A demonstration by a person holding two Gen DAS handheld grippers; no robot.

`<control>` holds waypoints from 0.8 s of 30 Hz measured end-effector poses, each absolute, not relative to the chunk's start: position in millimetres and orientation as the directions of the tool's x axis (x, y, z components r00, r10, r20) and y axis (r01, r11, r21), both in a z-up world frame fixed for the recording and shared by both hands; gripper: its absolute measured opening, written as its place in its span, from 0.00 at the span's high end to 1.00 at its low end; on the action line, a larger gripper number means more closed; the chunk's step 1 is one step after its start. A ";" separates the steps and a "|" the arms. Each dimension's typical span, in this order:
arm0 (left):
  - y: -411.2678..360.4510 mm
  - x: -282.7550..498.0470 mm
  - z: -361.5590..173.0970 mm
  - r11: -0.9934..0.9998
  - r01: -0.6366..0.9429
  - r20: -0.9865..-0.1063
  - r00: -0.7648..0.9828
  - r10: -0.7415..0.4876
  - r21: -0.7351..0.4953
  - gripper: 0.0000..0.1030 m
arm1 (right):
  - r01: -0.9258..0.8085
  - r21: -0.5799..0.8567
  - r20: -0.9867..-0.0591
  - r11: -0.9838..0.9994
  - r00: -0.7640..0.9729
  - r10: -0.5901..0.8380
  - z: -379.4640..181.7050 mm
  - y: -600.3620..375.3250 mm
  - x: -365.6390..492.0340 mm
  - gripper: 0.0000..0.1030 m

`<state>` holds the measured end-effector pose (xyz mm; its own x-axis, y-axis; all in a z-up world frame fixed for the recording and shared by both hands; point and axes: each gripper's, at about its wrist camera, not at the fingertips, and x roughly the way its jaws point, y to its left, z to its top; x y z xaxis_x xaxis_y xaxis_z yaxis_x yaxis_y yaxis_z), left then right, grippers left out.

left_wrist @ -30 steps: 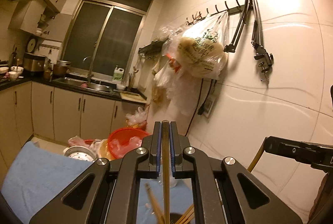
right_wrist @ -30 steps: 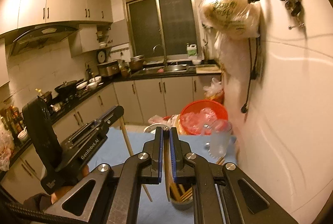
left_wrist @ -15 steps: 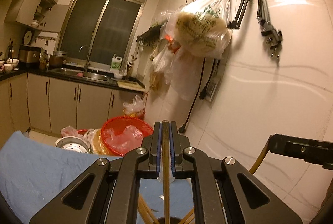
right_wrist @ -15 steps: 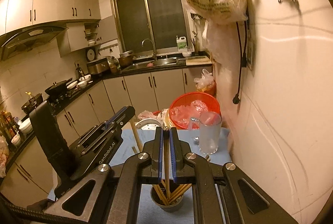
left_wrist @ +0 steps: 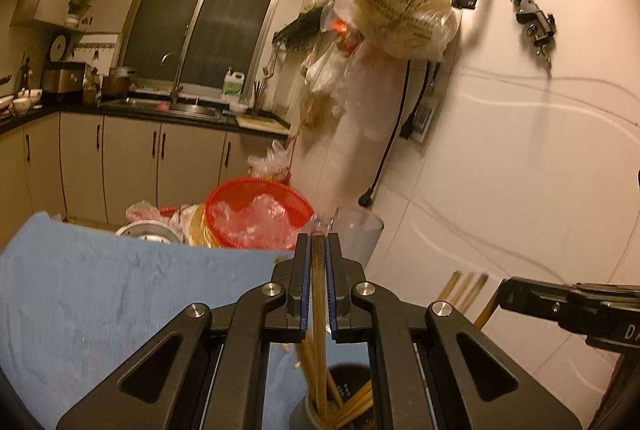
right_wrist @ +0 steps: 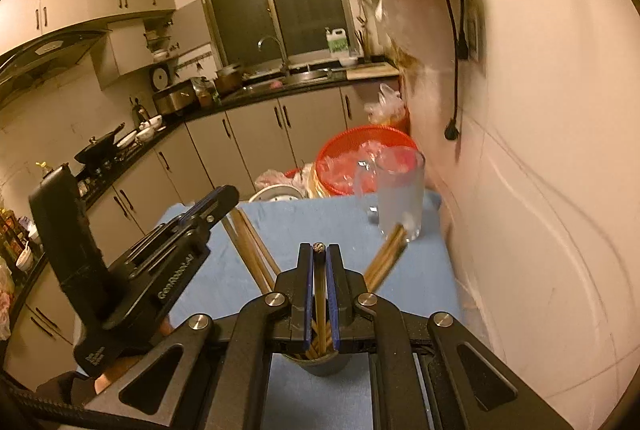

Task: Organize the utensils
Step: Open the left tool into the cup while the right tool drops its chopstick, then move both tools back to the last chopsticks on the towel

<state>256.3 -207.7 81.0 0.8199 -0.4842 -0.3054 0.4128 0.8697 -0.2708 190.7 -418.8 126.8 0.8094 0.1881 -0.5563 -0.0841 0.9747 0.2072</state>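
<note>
The left gripper [left_wrist: 318, 250] clamps one brown wooden chopstick [left_wrist: 319, 294] between its jaws; the right gripper [right_wrist: 319, 262] clamps another wooden chopstick [right_wrist: 319, 294]. Below both jaws stands a dark round holder cup [right_wrist: 326, 364] of chopsticks on blue cloth [right_wrist: 320, 226].

Both grippers are lower now than a second ago. The left gripper [left_wrist: 318, 250] brings its chopstick [left_wrist: 319, 310] down until the lower end stands in the cup [left_wrist: 320, 414] among the others. The right gripper [right_wrist: 319, 262] drops too — the cup [right_wrist: 324, 364] sits right under its jaws, and the glass mug [right_wrist: 400, 190] looms larger ahead.
</note>
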 end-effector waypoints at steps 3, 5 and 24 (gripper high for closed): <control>-206.5 254.8 73.3 0.876 0.400 -0.325 0.819 -0.474 -0.271 0.93 | -0.071 0.209 -0.562 0.975 0.807 0.179 120.2 -422.0 191.1 0.94; -205.6 254.2 71.2 0.880 0.395 -0.333 0.819 -0.468 -0.266 0.93 | -0.063 0.211 -0.564 0.976 0.808 0.174 118.2 -424.3 190.9 0.94; -83.3 189.3 49.8 0.941 0.239 -0.527 0.781 -0.334 -0.241 0.13 | -0.055 0.266 -0.473 0.962 0.863 0.180 127.6 -425.3 126.3 0.09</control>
